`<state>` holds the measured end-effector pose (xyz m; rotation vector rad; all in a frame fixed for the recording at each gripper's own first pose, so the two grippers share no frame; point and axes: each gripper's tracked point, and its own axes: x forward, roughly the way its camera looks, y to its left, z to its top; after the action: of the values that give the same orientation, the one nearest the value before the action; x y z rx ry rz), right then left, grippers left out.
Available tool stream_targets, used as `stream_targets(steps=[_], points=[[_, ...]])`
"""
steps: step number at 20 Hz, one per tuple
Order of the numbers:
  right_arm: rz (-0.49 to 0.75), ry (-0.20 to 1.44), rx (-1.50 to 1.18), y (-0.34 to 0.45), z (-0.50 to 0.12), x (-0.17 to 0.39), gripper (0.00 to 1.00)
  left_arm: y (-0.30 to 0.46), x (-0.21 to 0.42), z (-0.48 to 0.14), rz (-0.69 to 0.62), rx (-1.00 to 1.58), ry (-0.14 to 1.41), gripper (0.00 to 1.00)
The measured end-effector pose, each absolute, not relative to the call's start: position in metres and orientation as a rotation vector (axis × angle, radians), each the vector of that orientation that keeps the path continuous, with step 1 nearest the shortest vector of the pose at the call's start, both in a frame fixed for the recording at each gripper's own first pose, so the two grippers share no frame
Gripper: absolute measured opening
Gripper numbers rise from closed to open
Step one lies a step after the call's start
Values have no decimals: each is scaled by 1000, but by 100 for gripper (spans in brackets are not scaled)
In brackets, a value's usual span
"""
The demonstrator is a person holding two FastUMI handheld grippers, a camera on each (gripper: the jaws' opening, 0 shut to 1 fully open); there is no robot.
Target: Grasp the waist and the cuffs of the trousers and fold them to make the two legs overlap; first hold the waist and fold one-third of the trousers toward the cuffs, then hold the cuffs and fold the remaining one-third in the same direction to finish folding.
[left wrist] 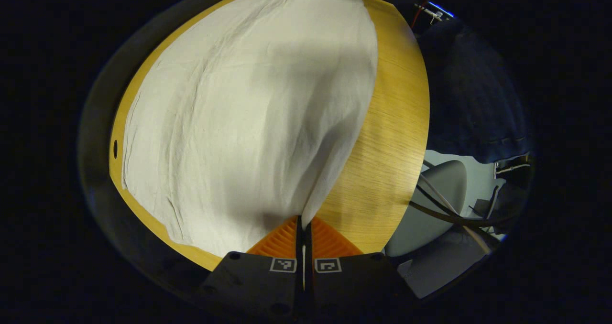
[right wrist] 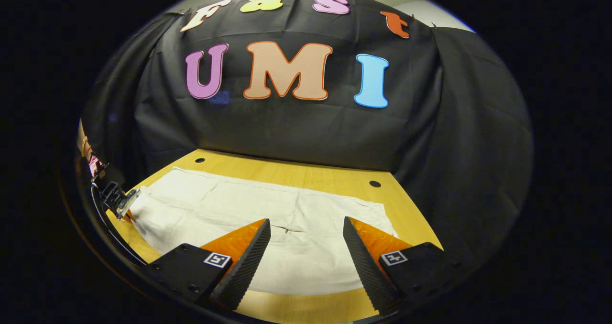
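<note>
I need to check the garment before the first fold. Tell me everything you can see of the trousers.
The trousers are off-white, of thin, creased woven-looking cloth, spread flat over most of the wooden table. The left gripper is shut on one edge, pulling the cloth up into a taut ridge. The right gripper hovers open above the near edge, not touching.

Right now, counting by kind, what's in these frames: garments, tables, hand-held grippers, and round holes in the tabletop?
White cotton trousers: 1
Light wooden table: 1
Hand-held grippers: 2, the left hand-held gripper shut on a trouser edge, the right hand-held gripper open above the cloth
Round holes in the tabletop: 2 in the right gripper view
Total: 6
</note>
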<state>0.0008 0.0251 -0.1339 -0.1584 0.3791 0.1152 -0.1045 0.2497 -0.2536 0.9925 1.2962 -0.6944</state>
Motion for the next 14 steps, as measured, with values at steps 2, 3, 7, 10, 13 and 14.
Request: stream_targets(steps=[2, 3, 7, 10, 13, 14], points=[[126, 399, -173, 14, -134, 3, 99, 246, -101, -248, -707, 990, 1300, 0], [139, 413, -184, 10, -135, 5, 98, 247, -102, -249, -712, 988, 1306, 0], [189, 489, -267, -21, -148, 11, 98, 255, -105, -255, -701, 980, 1324, 0], [266, 553, -422, -47, -168, 11, 98, 265, -117, -271, -678, 996, 1329, 0], [416, 646, -614, -65, -197, 6, 98, 272, -122, -274, -629, 982, 1345, 0], [468, 682, -670, -70, -210, 5, 98, 269, -121, -271, -614, 979, 1346, 0]])
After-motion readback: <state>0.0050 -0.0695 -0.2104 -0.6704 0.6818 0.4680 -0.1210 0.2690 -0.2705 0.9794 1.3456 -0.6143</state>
